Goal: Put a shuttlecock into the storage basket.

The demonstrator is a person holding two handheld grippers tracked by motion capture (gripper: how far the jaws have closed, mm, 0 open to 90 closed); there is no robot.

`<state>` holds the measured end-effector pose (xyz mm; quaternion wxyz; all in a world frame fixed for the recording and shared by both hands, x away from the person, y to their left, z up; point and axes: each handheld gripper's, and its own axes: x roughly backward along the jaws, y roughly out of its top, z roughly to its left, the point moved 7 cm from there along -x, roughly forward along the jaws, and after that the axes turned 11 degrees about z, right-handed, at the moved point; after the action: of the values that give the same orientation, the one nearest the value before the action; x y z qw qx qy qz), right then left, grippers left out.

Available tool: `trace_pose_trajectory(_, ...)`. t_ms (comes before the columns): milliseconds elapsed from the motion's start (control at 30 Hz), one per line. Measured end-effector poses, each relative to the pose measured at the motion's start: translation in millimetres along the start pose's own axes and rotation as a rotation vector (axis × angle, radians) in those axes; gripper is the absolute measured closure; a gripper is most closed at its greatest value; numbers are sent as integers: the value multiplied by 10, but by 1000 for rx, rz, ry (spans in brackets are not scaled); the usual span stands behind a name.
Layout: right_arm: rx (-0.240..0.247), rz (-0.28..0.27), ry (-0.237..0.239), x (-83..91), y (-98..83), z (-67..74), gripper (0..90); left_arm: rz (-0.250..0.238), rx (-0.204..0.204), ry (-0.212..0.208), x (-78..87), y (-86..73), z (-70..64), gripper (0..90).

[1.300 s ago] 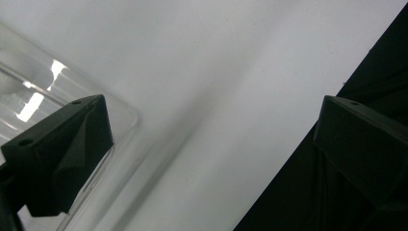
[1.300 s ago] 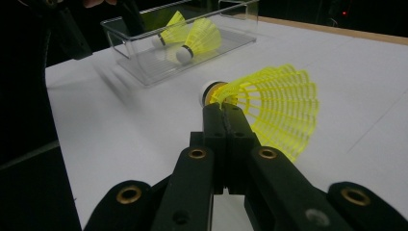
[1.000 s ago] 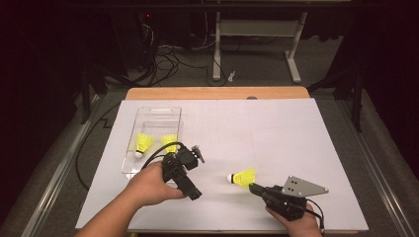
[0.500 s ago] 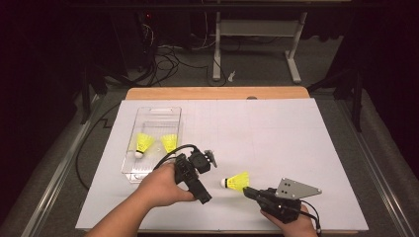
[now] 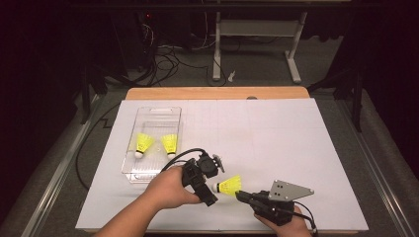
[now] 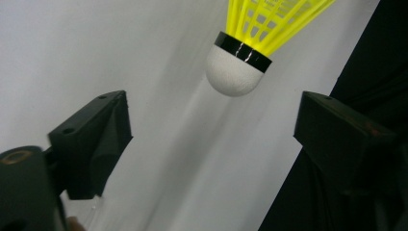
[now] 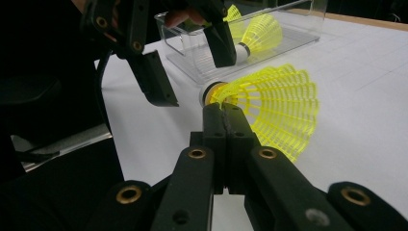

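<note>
White paper (image 5: pixel 276 133) bare beyond shuttlecock (image 5: pixel 229 185).

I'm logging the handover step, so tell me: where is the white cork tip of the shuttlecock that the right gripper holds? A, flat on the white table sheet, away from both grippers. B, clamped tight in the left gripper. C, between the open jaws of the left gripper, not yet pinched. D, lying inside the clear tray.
C: the left gripper view shows the cork tip in the gap between the left gripper's spread jaws, touching neither.
</note>
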<state>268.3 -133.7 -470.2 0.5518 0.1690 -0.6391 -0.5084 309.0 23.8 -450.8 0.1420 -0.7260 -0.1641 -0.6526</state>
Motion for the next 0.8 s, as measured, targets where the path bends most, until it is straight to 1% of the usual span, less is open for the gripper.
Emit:
trace_pose_trajectory(67, -6, -4, 6, -4, 5, 3, 900, 10, -9, 1, -10, -1, 1, 177)
trace_pose_trajectory(167, -5, -3, 10, -13, 6, 10, 900, 2, -19, -8, -15, 6, -11, 228)
trace_pose_trajectory(267, -8, -2, 15, -21, 7, 16, 900, 1, -26, -4, -17, 13, -19, 265)
trace_pose_trajectory(367, -8, -3, 19, -29, 10, 19, 900, -1, -32, 11, -13, 20, -27, 288)
trace_pose_trajectory(433, -10, -5, 23, -32, 13, 21, 900, -4, -35, 9, -15, 26, -35, 318)
trace_pose_trajectory(500, -14, -4, 26, -36, 14, 23, 900, 1, -39, 15, -16, 28, -38, 340)
trace_pose_trajectory(567, -13, -4, 28, -40, 16, 23, 900, -2, -49, 9, -14, 34, -44, 363)
trace_pose_trajectory(600, -14, -5, 28, -42, 18, 23, 900, -8, -47, 8, -16, 41, -53, 375)
trace_pose_trajectory(700, -15, -4, 29, -49, 21, 29, 900, -12, -62, 21, -8, 53, -64, 400)
trace_pose_trajectory(800, -13, -5, 29, -51, 26, 29, 900, -6, -72, 21, -9, 64, -74, 426)
